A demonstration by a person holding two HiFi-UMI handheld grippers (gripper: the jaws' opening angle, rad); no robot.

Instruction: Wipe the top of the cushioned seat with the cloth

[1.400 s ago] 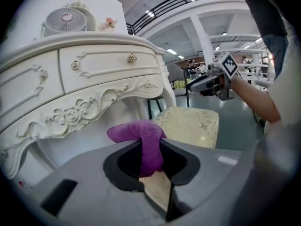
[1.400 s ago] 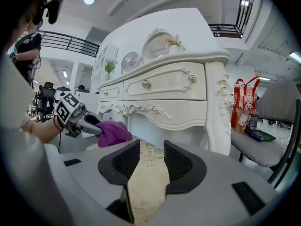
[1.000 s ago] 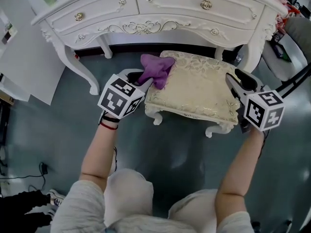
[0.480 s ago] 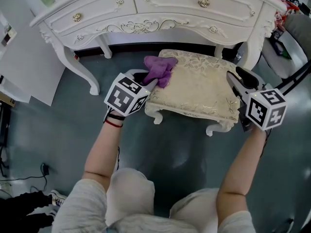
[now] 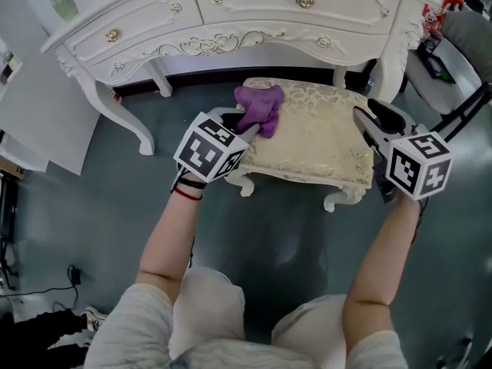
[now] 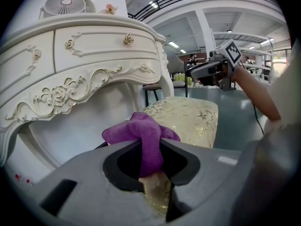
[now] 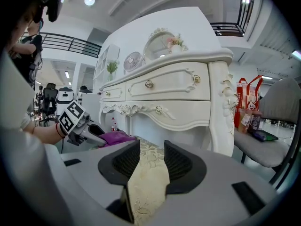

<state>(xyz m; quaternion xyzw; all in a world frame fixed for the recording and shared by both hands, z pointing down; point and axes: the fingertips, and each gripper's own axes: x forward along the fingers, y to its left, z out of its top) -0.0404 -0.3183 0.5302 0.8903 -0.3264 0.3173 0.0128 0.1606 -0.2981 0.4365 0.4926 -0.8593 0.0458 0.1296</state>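
A purple cloth (image 5: 260, 108) lies bunched on the back left corner of the cream, gold-patterned cushioned seat (image 5: 315, 141). My left gripper (image 5: 247, 125) is shut on the cloth, which fills the gap between the jaws in the left gripper view (image 6: 141, 131). At the seat's right edge, my right gripper (image 5: 369, 125) is shut on the cushion's rim. In the right gripper view a strip of the seat fabric (image 7: 148, 173) sits between the ribbed pads. That view also shows the cloth (image 7: 115, 137) and the left gripper (image 7: 96, 134) across the seat.
A white carved dresser (image 5: 231, 21) stands right behind the stool, its curved legs (image 5: 127, 121) on either side. A grey chair (image 5: 453, 60) is at the far right. The stool's white legs (image 5: 338, 198) stand on grey floor; my knees are below.
My left gripper has slid the cloth a little to the right along the seat's back left corner. The right gripper has stayed at the right edge.
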